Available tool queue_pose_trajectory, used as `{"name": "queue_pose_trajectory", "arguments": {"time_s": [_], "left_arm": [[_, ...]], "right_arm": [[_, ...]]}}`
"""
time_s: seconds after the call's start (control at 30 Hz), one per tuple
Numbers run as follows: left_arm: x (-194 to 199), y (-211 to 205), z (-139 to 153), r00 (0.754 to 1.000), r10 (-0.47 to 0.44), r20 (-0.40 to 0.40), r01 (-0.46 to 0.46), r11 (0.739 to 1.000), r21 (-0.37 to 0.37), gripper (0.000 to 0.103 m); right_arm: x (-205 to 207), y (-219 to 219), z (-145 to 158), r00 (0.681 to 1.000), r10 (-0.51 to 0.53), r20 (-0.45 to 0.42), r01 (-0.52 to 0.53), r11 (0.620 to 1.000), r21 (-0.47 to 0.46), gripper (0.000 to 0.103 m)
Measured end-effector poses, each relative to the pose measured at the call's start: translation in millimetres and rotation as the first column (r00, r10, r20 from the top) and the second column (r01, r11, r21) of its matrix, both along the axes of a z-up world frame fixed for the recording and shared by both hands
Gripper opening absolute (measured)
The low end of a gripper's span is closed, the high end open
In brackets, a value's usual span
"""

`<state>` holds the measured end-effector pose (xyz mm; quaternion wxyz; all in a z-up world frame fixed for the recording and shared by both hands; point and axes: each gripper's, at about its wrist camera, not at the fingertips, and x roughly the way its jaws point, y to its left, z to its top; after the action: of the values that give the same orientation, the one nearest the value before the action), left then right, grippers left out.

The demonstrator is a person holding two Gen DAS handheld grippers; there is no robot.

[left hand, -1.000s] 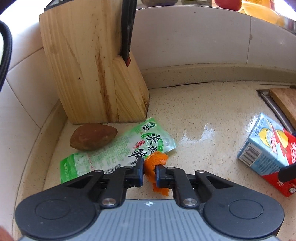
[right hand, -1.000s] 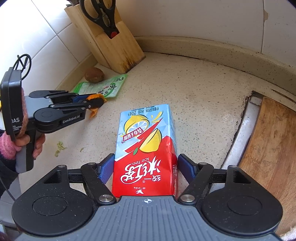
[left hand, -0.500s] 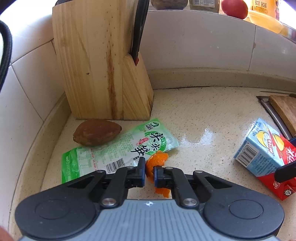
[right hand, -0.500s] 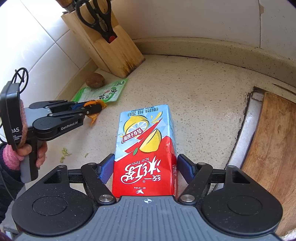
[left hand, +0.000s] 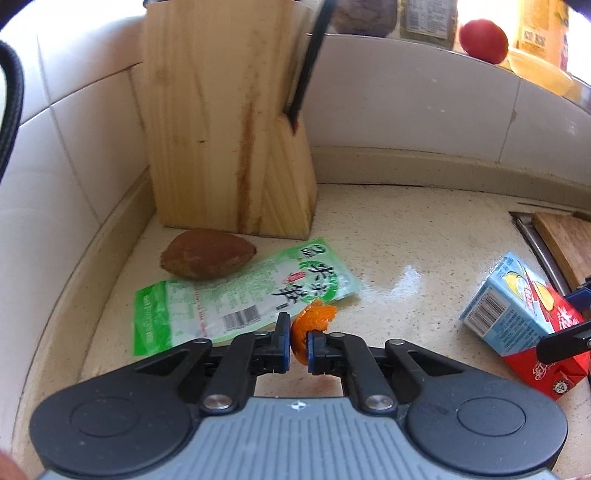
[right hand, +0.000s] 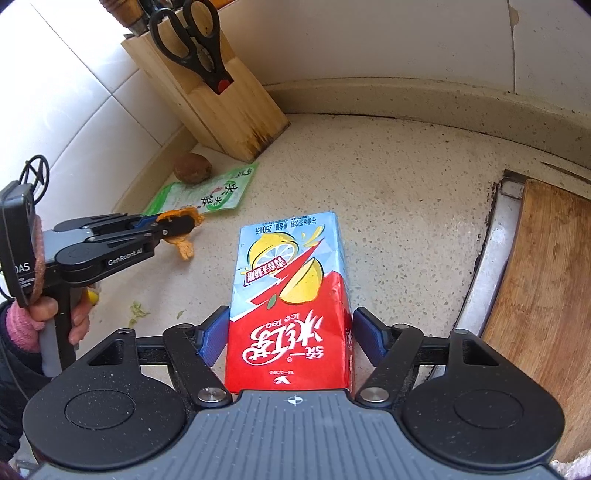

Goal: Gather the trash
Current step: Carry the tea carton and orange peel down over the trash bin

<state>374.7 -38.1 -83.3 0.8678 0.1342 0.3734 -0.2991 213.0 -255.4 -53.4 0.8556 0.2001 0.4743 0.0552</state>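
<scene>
A curled orange peel [left hand: 314, 321] is pinched in the left tool [left hand: 298, 345], a flat green wrapper [left hand: 240, 299] lies on the table [left hand: 406, 240], and a red-and-blue iced-tea carton [right hand: 291, 302] lies flat between the right tool's [right hand: 291, 332] parted fingers.

A home kitchen, seen at a corner of the work surface. A speckled stone countertop [right hand: 388, 192] meets a wall of white tiles [left hand: 74, 147] along a raised stone edge. A wooden knife block [right hand: 225, 99] stands in the corner with black-handled scissors [right hand: 192, 44] slotted in it. To the right, a wooden cutting board [right hand: 546, 280] lies over a metal sink rim [right hand: 484, 266]. A ledge above the tiles carries a red tomato [left hand: 484, 40] and jars [left hand: 428, 18]. Food litter lies on the counter: a brown root vegetable [left hand: 207, 253], a green food packet [left hand: 240, 299], a drink carton [right hand: 291, 295].
</scene>
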Motion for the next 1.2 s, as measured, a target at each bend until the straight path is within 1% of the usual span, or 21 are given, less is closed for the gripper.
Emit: {"name": "queue_pose_trajectory", "arguments": {"time_s": [0.17, 0.33, 0.5, 0.53, 0.63, 0.7, 0.8, 0.97, 1.2], "left_arm": [[0, 12, 0, 0.999, 0.034, -0.010, -0.034, 0.999, -0.006, 0.007], [0, 21, 1, 0.998, 0.057, -0.033, -0.058, 0.998, -0.031, 0.007], [-3, 29, 0, 0.995, 0.074, -0.070, -0.078, 0.995, -0.056, 0.007], [-4, 31, 0, 0.994, 0.076, -0.075, -0.080, 0.995, -0.061, 0.007], [-9, 37, 2, 0.993, 0.086, -0.086, -0.092, 0.993, -0.074, 0.007], [-13, 42, 5, 0.992, 0.093, -0.089, -0.101, 0.991, -0.082, 0.007], [-20, 50, 9, 0.989, 0.108, -0.099, -0.117, 0.989, -0.094, 0.007], [-33, 62, 13, 0.984, 0.133, -0.119, -0.146, 0.984, -0.104, 0.007], [-58, 75, 22, 0.979, 0.158, -0.131, -0.174, 0.977, -0.126, 0.007]], "right_arm": [[0, 1, 0, 1.000, 0.005, 0.004, -0.005, 1.000, -0.006, 0.074], [4, 3, 0, 1.000, 0.012, 0.000, -0.012, 1.000, -0.014, 0.074], [10, 9, -3, 0.999, 0.031, -0.010, -0.032, 0.999, -0.044, 0.077], [12, 10, -6, 0.999, 0.038, -0.020, -0.039, 0.998, -0.047, 0.079], [16, 17, -7, 0.999, 0.043, -0.013, -0.044, 0.996, -0.079, 0.079], [15, 18, -6, 0.999, 0.037, -0.013, -0.038, 0.996, -0.080, 0.078], [10, 15, -5, 1.000, 0.026, -0.018, -0.027, 0.998, -0.051, 0.077], [0, 13, 4, 1.000, 0.026, -0.001, -0.026, 1.000, -0.012, 0.072], [-12, 15, 8, 0.999, 0.033, 0.010, -0.033, 0.999, 0.011, 0.071]]}}
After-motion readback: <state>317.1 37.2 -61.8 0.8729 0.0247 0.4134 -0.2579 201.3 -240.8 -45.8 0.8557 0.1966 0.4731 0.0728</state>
